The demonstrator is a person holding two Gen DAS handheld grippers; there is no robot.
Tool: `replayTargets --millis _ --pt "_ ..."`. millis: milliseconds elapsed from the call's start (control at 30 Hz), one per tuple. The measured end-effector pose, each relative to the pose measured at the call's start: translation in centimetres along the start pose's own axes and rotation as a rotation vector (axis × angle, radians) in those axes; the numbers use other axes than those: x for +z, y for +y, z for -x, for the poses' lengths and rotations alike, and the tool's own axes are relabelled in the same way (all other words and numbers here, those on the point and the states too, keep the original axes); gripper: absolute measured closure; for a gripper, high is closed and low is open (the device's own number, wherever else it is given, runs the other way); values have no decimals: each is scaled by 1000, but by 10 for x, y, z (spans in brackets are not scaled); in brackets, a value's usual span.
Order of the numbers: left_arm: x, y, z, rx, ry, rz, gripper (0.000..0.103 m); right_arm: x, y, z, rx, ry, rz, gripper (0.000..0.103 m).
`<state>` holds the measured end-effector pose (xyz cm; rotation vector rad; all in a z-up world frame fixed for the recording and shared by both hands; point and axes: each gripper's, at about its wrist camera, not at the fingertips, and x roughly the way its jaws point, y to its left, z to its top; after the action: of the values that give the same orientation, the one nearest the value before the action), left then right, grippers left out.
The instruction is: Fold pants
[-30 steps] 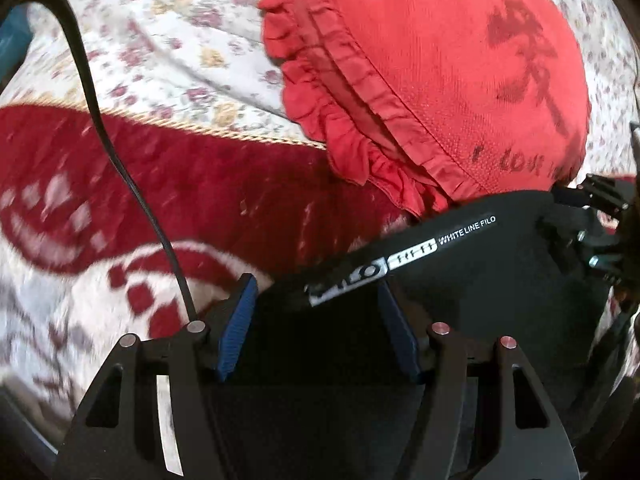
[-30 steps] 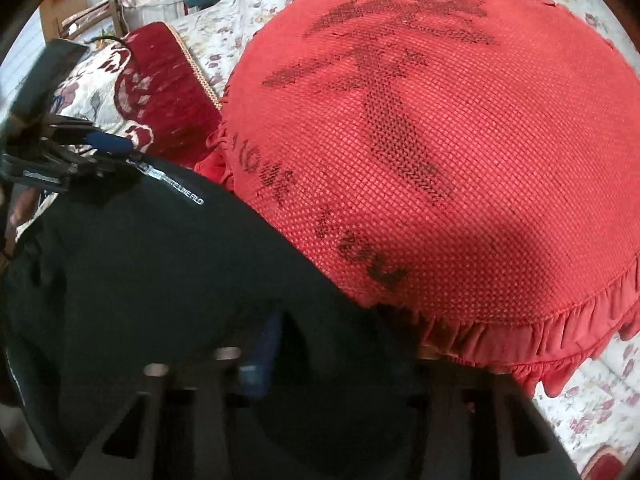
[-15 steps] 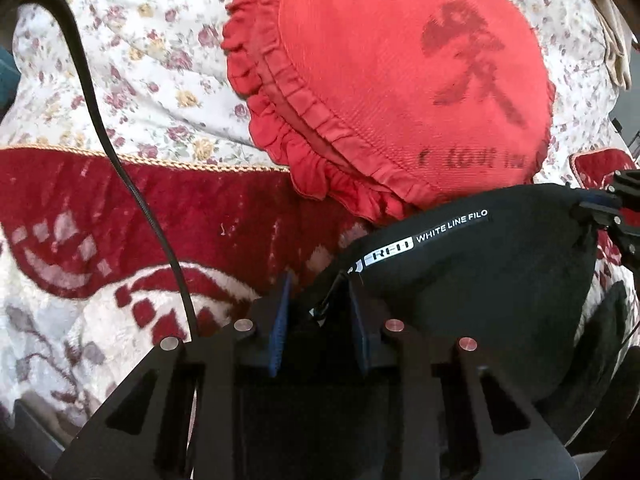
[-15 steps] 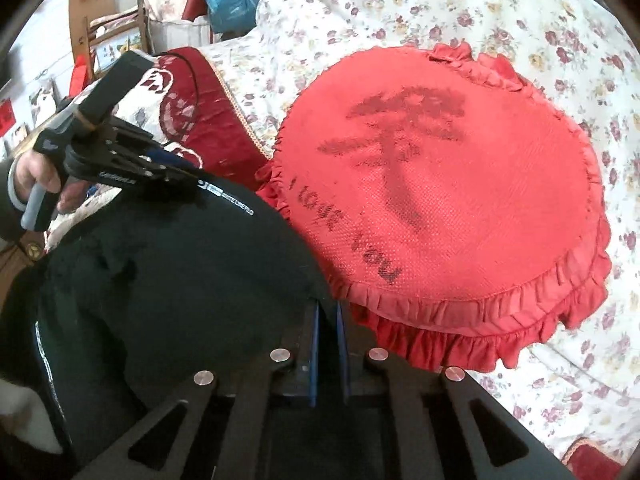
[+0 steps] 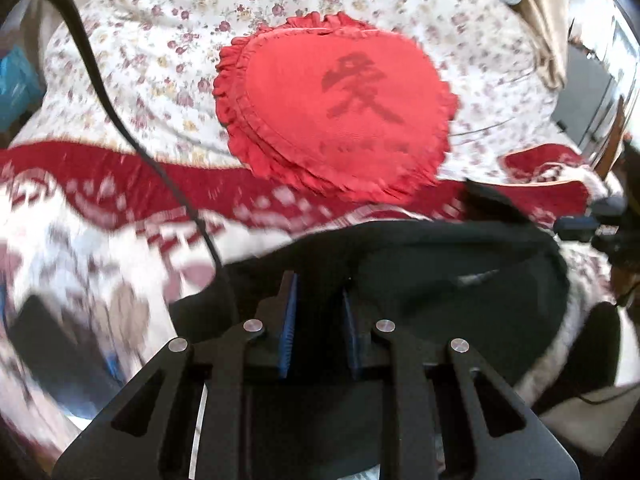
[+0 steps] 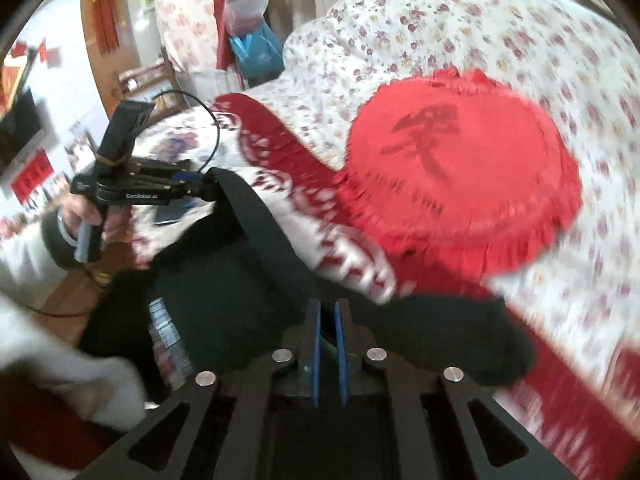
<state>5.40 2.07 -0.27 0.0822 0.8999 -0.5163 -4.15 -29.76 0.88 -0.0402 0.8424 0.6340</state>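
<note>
The black pants [image 5: 460, 280] hang stretched between my two grippers above the bed. My left gripper [image 5: 318, 312] is shut on one end of the waistband, with black cloth between its blue pads. My right gripper [image 6: 327, 320] is shut on the other end of the pants [image 6: 240, 288]. The right wrist view shows the left gripper [image 6: 200, 190] in a hand at the left, pinching the band. The left wrist view shows the right gripper [image 5: 576, 226] at the right edge.
A red heart-shaped ruffled cushion [image 5: 336, 116] lies on the flowered sheet [image 5: 160, 40] beyond the pants. A red and white patterned blanket [image 5: 100, 208] covers the near bed. A black cable [image 5: 120, 128] crosses the left view. Furniture and bags [image 6: 252, 48] stand beyond.
Both grippers have pulled back and up from the cushion with the pants held between them. The cushion now looks smaller and farther away. The frames are blurred by motion.
</note>
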Motion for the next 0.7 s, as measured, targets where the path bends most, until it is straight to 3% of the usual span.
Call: replayTargets --millis 100,167,233,300,367,433,467,500,567,700 --pt "-46 -10 9 -28 39 59 83 -55 10 -7 42 82 -89 99" --pt "-70 -15 5 -6 80 75 83 -80 10 -20 57 135 -136 99" --pt "-89 -17 5 2 106 105 83 -96 14 -31 9 191 -130 99" --pt "-99 -16 9 -6 110 143 82 -92 19 -32 -32 183 -97 99" --pt "-102 -13 18 -4 92 181 82 -77 25 -30 -12 124 -85 93" --pt "-103 -11 28 -17 77 210 82 -61 30 -32 41 80 -90 67" --pt "-103 -10 33 -14 62 230 78 -55 29 -36 48 61 -98 48" --pt "-103 -9 37 -8 54 238 73 -49 28 -38 43 36 -116 44" --pt "-104 -6 43 17 48 251 52 -42 17 -41 23 20 -169 44" --pt "-108 11 51 71 28 329 48 -24 -33 -45 -31 -23 -416 43"
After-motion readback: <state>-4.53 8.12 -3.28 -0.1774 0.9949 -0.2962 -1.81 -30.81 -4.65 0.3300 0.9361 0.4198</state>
